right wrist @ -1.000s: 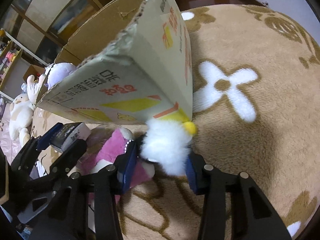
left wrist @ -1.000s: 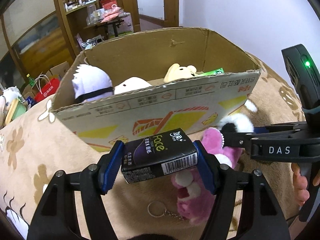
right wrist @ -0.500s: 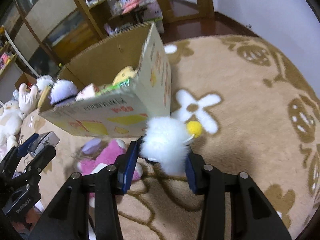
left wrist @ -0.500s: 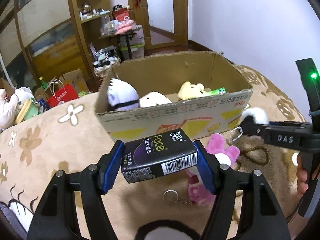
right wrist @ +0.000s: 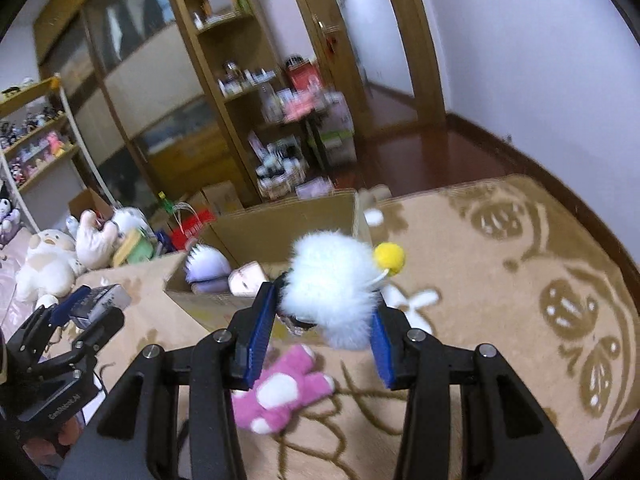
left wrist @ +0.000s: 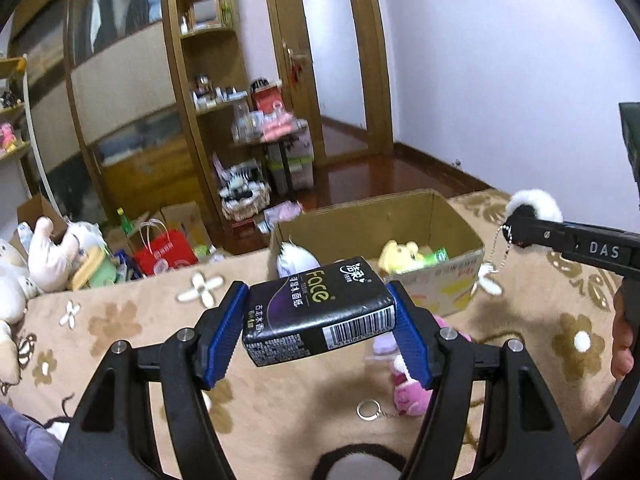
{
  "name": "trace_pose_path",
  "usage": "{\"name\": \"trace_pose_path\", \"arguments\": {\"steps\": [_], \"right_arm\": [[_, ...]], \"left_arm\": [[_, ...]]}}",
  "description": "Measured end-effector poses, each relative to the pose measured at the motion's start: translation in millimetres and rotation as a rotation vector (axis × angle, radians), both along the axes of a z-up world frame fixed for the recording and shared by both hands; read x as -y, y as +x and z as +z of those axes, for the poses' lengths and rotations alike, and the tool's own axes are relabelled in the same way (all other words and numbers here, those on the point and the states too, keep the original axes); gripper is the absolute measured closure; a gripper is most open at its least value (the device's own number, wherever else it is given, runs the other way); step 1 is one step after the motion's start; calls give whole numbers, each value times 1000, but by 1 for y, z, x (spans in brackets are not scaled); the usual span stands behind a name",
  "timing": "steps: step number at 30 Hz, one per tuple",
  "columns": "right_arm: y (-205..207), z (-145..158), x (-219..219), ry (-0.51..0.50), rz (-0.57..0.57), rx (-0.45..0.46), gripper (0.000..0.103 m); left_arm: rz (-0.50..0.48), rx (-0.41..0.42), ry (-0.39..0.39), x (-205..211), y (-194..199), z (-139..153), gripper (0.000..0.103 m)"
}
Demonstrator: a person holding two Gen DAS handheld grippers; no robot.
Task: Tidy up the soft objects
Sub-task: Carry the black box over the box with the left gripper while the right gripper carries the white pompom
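Your left gripper (left wrist: 318,330) has its blue fingers (left wrist: 224,332) pinching a black tissue pack (left wrist: 316,316), held clear above the flowered blanket (left wrist: 132,320). Your right gripper (right wrist: 320,334) pinches a white fluffy toy (right wrist: 334,284), yellow pompom (right wrist: 389,259) poking out past the right finger. Ahead of both sets of fingers sits the cardboard box (left wrist: 432,216), plush toys inside. Below the fingers, a pink plush (right wrist: 280,388) lies on the blanket.
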State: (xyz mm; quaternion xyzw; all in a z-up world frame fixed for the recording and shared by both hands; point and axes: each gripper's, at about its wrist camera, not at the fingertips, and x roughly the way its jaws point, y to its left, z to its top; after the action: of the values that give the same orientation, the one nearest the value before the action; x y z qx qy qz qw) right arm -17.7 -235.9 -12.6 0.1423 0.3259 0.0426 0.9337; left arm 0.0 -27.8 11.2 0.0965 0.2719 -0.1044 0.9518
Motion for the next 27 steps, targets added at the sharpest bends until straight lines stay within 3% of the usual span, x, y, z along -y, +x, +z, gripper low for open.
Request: {"name": "trace_pose_path", "arguments": {"steps": [10, 27], "right_arm": [[9, 25, -26, -47, 54, 110, 57], [48, 15, -33, -80, 65, 163, 56]], "left_arm": [[-5, 76, -11, -4, 11, 22, 35], [-27, 103, -67, -1, 68, 12, 35]]}}
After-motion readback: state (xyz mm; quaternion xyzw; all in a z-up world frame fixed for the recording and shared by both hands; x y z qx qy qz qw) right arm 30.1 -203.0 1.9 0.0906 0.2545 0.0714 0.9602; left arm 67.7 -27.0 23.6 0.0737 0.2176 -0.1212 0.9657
